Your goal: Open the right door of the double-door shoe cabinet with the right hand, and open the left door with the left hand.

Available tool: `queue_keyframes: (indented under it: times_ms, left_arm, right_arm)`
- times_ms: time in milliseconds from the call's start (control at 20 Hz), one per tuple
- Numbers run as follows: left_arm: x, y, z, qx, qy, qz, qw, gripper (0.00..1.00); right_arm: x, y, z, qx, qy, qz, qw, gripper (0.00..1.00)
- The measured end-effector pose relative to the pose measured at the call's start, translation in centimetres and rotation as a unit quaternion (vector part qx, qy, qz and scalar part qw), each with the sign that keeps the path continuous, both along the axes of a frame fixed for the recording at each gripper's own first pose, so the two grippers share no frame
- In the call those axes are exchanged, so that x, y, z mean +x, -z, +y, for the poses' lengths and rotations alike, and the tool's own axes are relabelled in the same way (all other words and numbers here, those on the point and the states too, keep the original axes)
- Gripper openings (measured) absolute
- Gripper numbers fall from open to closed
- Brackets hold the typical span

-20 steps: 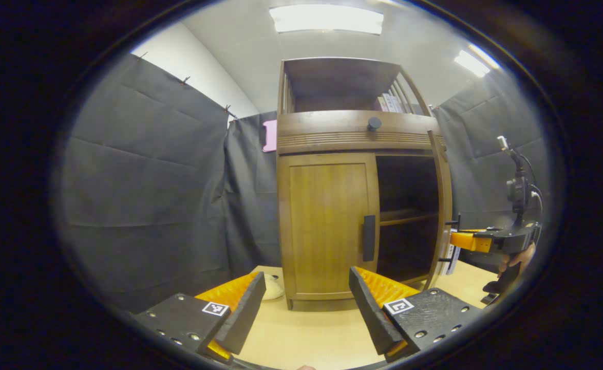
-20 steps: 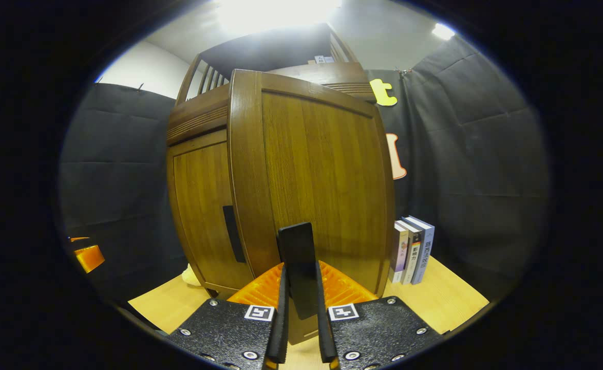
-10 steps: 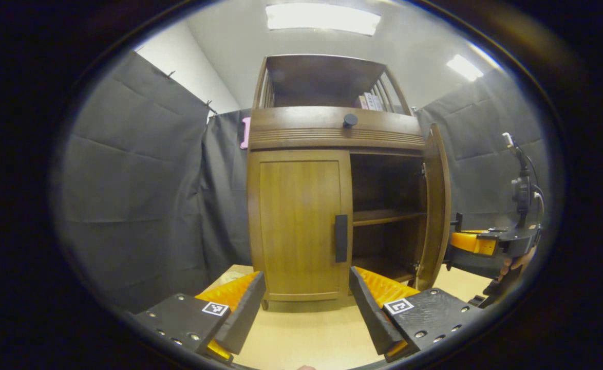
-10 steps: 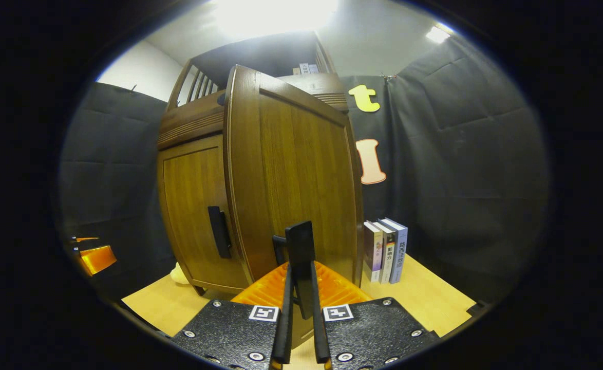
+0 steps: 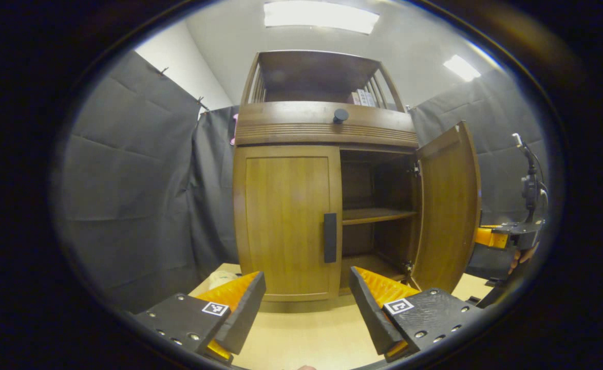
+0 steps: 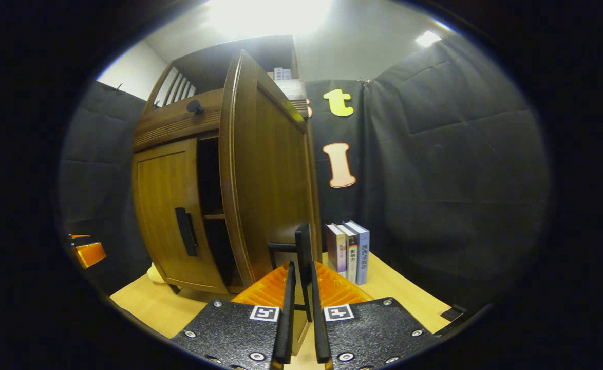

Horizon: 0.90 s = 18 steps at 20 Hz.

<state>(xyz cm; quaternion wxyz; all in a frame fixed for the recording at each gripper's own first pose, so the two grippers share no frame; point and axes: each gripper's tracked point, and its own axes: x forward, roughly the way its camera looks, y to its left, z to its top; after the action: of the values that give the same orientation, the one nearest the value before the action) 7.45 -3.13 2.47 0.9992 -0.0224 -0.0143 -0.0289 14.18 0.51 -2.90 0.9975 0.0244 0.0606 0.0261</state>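
The wooden shoe cabinet (image 5: 327,128) stands on a light wood table. Its left door (image 5: 286,221) is closed, with a dark vertical handle (image 5: 330,238). Its right door (image 5: 448,205) is swung wide, baring dark shelves (image 5: 378,215). My left gripper (image 5: 306,313) hangs open in front of the left door, short of its handle. In the right gripper view my right gripper (image 6: 301,288) is shut on the right door's handle (image 6: 304,257), with the right door (image 6: 260,169) seen nearly edge-on. The left gripper view shows the right gripper (image 5: 507,236) past that door, a hand holding it.
Three books (image 6: 349,252) stand upright on the table (image 6: 404,293) to the right of the cabinet. A pale object (image 5: 222,278) lies by the cabinet's left foot. More books (image 5: 360,97) sit on the top shelf. Black cloth walls close in on both sides.
The right door has swung further open with my right gripper shut on its handle. My left gripper has drifted so the closed left door's handle sits more centred between its fingers.
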Motion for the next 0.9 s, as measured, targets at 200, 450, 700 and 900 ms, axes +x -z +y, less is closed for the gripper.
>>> queue_keyframes:
  times_ms: [200, 450, 700, 900]
  left_arm:
    - [-0.1, -0.4, 0.0, -0.001, 0.015, 0.001, 1.000, 1.00]
    - [0.5, -0.6, -0.4, -0.001, 0.040, 0.003, 0.999, 0.86]
    - [1.0, -1.0, -0.6, -0.002, 0.049, -0.009, 0.999, 1.00]
    - [1.4, -1.3, -0.7, -0.002, 0.046, -0.016, 0.999, 0.93]
  right_arm:
    - [0.0, 0.5, -3.6, -0.003, 0.042, 0.003, 0.999, 0.10]
    - [-1.0, 0.9, -7.4, -0.015, 0.079, 0.001, 0.997, 0.10]
    - [-1.8, -0.7, -9.4, -0.003, 0.095, -0.016, 0.995, 0.10]
    - [-3.5, -0.9, -9.3, -0.023, 0.093, -0.017, 0.995, 0.12]
